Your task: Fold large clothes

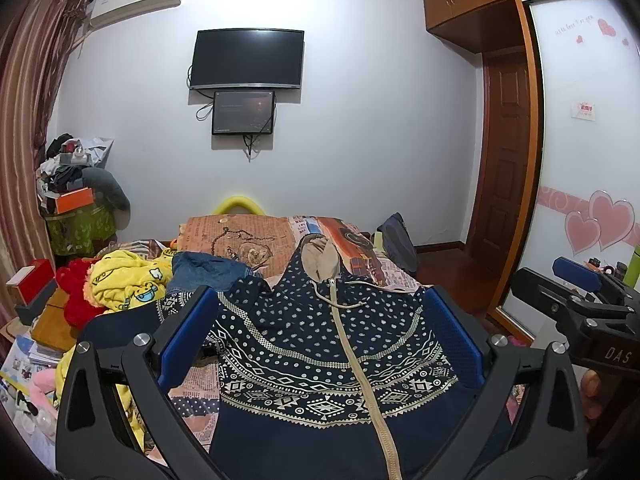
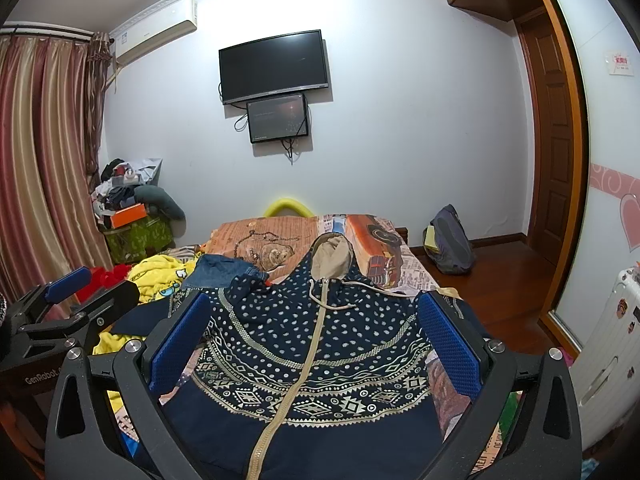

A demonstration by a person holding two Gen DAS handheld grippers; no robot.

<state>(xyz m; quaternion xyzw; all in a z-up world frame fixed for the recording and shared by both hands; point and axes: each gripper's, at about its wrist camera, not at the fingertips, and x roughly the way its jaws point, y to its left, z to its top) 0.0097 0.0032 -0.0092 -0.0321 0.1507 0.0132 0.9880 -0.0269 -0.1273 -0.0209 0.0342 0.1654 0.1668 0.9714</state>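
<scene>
Both tongs hang released — left gripper (image 1: 320,312), right gripper (image 2: 316,312) — above the hoodie (image 1: 320,344), which lies flat, zipped, on the bed (image 1: 240,236). At far left a green bin (image 1: 78,226) overflows with clothes and an orange box (image 1: 74,200).

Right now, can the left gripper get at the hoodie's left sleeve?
Probably yes: the left gripper hangs open above the hoodie, nothing between. The jeans overlap only that sleeve's far edge.
</scene>
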